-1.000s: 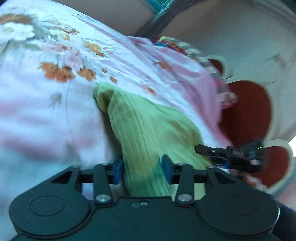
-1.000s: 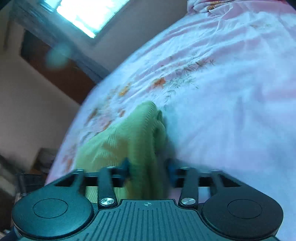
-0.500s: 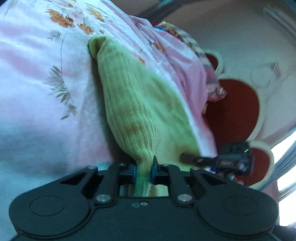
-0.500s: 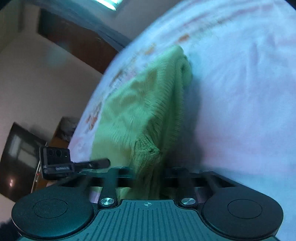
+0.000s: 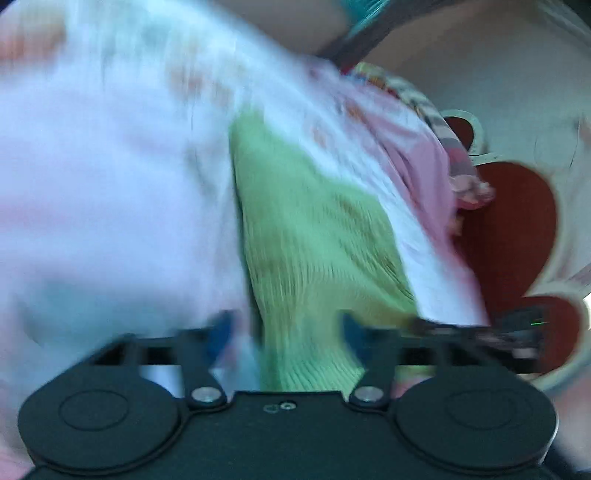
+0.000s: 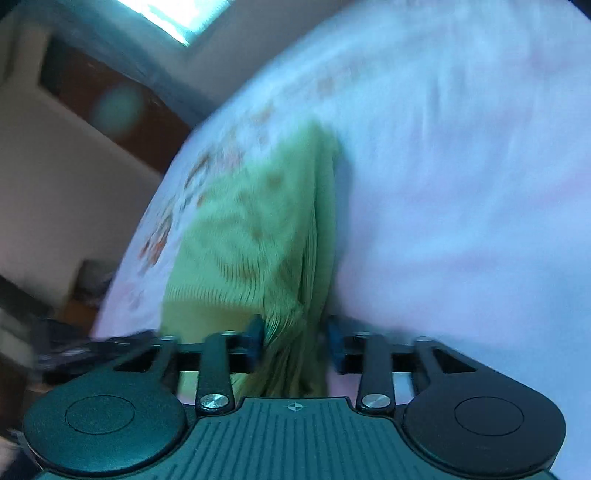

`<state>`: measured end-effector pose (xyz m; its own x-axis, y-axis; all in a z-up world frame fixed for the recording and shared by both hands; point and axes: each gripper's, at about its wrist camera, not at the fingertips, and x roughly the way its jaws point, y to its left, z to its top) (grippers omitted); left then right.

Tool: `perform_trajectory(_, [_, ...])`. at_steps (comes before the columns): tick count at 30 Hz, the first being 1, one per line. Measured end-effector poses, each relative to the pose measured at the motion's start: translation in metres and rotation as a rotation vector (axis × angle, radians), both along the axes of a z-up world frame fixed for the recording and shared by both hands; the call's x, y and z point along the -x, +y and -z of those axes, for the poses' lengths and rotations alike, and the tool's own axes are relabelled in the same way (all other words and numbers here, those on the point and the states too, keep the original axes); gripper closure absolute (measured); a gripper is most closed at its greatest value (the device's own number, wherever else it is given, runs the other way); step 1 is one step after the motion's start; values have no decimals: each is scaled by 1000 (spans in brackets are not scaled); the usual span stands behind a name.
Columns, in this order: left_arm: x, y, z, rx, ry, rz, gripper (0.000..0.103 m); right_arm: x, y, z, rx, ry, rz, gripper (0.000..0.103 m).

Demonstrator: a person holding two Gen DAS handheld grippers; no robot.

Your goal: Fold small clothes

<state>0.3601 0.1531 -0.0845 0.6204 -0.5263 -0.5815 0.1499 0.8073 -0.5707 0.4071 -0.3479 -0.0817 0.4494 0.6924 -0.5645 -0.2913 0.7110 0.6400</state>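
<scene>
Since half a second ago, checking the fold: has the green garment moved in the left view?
Yes. The green garment sits lower against the flowered bedsheet.

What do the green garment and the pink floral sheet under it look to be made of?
Green garment: likely a soft ribbed knit; fine parallel ridges show, finish matte. Pink floral sheet: probably thin smooth woven cloth with a printed pattern; blur hides its weave.

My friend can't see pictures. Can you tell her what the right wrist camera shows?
A green ribbed knit garment lies bunched on a pink and white floral bedsheet, its near end between the right gripper's opening jaws. The picture is blurred; a bright window and a pale wall sit at upper left.
</scene>
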Motion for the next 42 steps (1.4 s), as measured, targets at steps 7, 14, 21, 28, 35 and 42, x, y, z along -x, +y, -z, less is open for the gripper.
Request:
perform_trajectory(7, [-21, -39, 5, -323, -5, -79, 11, -7, 50, 8, 243, -80, 68, 58])
perform_trajectory(14, [65, -46, -42, -491, -207, -100, 12, 67, 28, -41, 249, -239, 125, 54])
perform_trajectory(21, [186, -73, -100, -512, -306, -203, 2, 220, 30, -119, 271, -414, 192, 0])
perform_trajectory(28, [273, -96, -122, -521, -382, -253, 2, 328, 54, -141, 327, -478, 253, 0])
perform_trajectory(35, [318, -106, -130, -534, -413, -264, 2, 383, 75, -147, 432, -582, 256, 0])
perform_trajectory(42, [329, -111, -134, -502, -418, -276, 2, 400, 77, -141, 422, -575, 266, 0])
